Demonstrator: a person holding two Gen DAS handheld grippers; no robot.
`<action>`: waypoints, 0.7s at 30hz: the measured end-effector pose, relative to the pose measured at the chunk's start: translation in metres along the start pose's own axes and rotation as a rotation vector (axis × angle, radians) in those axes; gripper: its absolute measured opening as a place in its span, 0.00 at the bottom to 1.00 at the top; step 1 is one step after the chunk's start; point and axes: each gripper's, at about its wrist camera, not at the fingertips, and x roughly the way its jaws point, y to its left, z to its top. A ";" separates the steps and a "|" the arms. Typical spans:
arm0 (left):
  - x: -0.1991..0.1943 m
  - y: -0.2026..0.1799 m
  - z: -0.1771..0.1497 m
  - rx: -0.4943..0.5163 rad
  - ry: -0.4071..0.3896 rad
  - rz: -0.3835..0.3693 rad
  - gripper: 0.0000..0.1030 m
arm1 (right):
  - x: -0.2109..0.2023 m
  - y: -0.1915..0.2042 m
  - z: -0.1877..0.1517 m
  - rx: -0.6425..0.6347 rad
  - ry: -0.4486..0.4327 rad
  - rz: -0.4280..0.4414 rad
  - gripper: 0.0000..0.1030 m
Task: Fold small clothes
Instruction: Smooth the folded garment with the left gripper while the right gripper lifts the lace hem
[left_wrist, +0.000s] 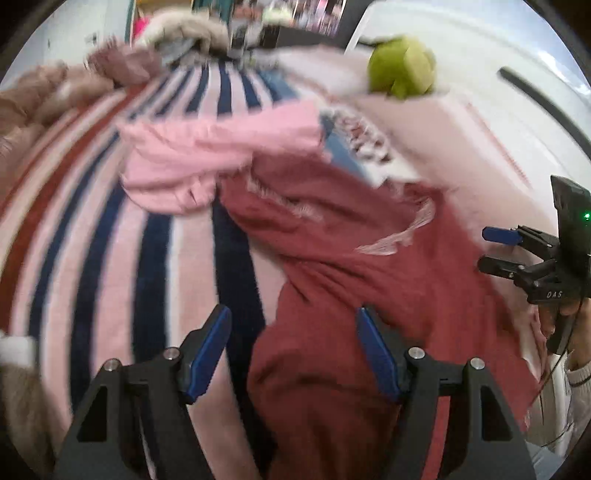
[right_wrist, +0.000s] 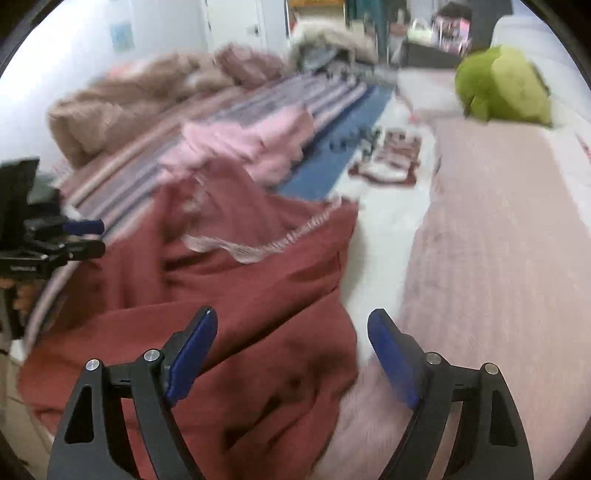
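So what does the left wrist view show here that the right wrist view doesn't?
Only the left wrist view shows the right gripper at its right edge and the wide navy stripes of the striped blanket up close. Only the right wrist view shows the left gripper at its left edge and the pale pink cover along the right. Both share the dark red garment lying crumpled beneath open grippers, the light pink garment beyond it, and the green plush toy.

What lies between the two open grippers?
Only the dark red garment, rumpled on the bed; the right wrist view shows it spanning from the right gripper to the left gripper.
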 end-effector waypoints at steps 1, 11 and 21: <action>0.014 0.003 0.002 -0.014 0.032 -0.028 0.64 | 0.015 -0.002 0.002 0.007 0.033 0.014 0.77; -0.007 0.020 -0.017 0.022 -0.069 0.208 0.06 | 0.001 -0.021 0.012 0.041 -0.093 -0.172 0.04; -0.023 0.033 -0.006 -0.050 -0.079 0.003 0.66 | -0.009 -0.025 0.013 0.091 -0.104 -0.104 0.52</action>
